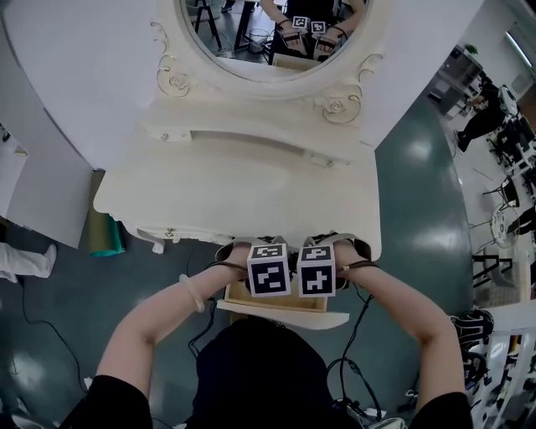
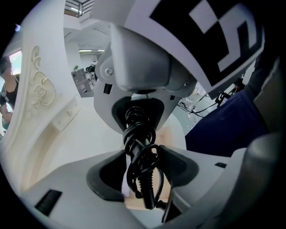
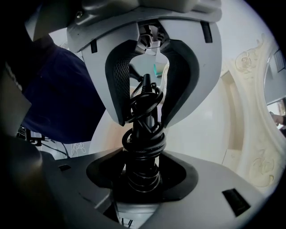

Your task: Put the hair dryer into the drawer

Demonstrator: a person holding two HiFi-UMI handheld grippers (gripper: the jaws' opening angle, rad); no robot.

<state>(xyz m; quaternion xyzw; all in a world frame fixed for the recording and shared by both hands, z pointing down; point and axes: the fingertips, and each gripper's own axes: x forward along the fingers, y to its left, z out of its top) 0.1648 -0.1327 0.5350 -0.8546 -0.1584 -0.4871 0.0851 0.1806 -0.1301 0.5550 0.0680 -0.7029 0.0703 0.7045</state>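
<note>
Left gripper (image 2: 142,174) has its jaws part-way open and clamped on the hair dryer (image 2: 139,134), biting right on the black cord (image 2: 142,154) coiled round it. Right gripper (image 3: 143,176) meets it head-on, pointing down, jaws at much the same width and pinched on the same bundle. I'd say the two-sided hold is there to stop the awkward, cord-wrapped thing from swinging or unwinding. In the head view the two marker cubes sit side by side, almost touching. Directly under them the drawer (image 1: 285,318) is pulled out from the cream dressing table (image 1: 251,193), its wooden inside showing, so the dryer hangs over the opening, not yet inside. Beyond that, the oval mirror (image 1: 251,25).
</note>
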